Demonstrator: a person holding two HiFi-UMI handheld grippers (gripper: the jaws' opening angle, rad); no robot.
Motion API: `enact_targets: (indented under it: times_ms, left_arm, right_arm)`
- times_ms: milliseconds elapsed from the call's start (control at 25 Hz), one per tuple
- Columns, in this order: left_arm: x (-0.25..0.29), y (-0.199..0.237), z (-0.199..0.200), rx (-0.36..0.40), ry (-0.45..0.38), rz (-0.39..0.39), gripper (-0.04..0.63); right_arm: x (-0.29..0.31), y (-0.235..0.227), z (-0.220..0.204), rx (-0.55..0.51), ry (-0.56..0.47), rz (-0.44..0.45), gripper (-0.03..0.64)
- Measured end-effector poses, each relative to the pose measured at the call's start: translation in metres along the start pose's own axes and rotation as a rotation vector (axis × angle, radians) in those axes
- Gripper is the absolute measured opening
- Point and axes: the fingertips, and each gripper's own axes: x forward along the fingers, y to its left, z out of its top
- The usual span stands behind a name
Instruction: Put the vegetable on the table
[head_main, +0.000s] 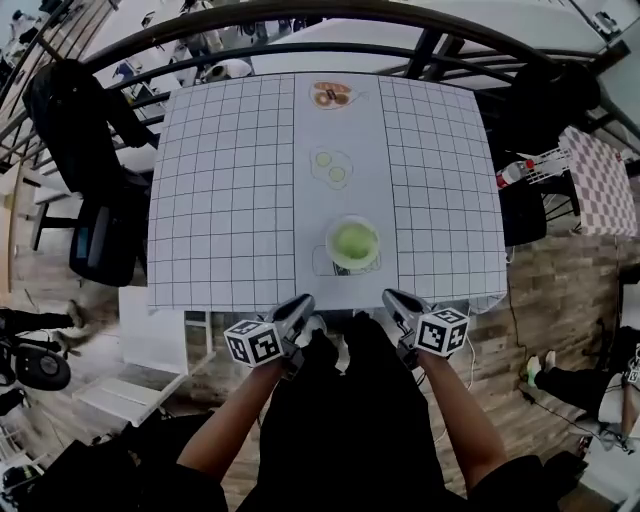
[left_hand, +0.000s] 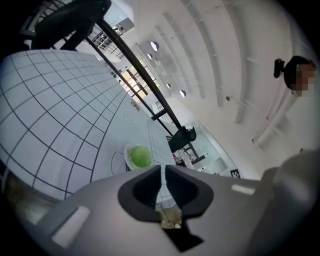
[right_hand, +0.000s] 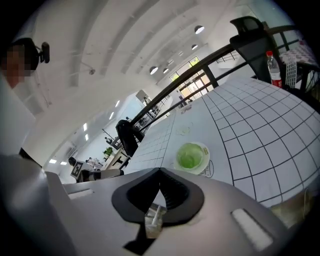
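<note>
Left claw (head_main: 302, 301) and right claw (head_main: 392, 297) hang clenched, empty, just off the surface (head_main: 220, 200); vegetable (head_main: 352, 241) lies in its bowl (head_main: 329, 246), task seemingly unstarted.

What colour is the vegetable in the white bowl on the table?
Light green. The vegetable in the bowl shows best in the head view.

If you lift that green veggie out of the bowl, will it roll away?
Probably. The veggie looks round like a ball, so on the flat table it could roll. It looks smooth too, so it may be slippery to pinch. For now the bowl seems to keep it in place.
</note>
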Motion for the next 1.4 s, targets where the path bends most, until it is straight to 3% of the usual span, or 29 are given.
enact_targets:
  times_ms: [80, 280, 520, 760, 960, 1280, 1400]
  left_arm:
    - [-0.018, -0.004, -0.004, 0.031, -0.021, 0.023, 0.012]
    - [-0.05, -0.023, -0.003, 0.101, -0.107, 0.079, 0.009]
    - [-0.051, -0.097, -0.01, 0.311, -0.17, 0.027, 0.009]
    - [-0.048, -0.157, -0.004, 0.519, -0.267, 0.135, 0.009]
    - [-0.043, -0.189, 0.004, 0.55, -0.369, 0.205, 0.009]
    - [-0.056, -0.232, 0.015, 0.753, -0.467, 0.243, 0.009]
    - [-0.061, -0.243, 0.02, 0.796, -0.528, 0.269, 0.01]
  right_arm:
    - [-0.011, 0.014, -0.002, -0.037, -0.04, -0.015, -0.002]
    - [-0.042, 0.046, 0.003, -0.15, -0.143, -0.058, -0.002]
    - [-0.081, 0.066, 0.017, -0.257, -0.234, -0.099, -0.002]
    - [-0.122, 0.097, 0.036, -0.535, -0.309, -0.179, -0.002]
    - [-0.151, 0.105, 0.055, -0.488, -0.404, -0.195, -0.002]
    - [-0.177, 0.124, 0.073, -0.494, -0.525, -0.188, -0.002]
    - [-0.184, 0.13, 0.076, -0.507, -0.562, -0.191, -0.002]
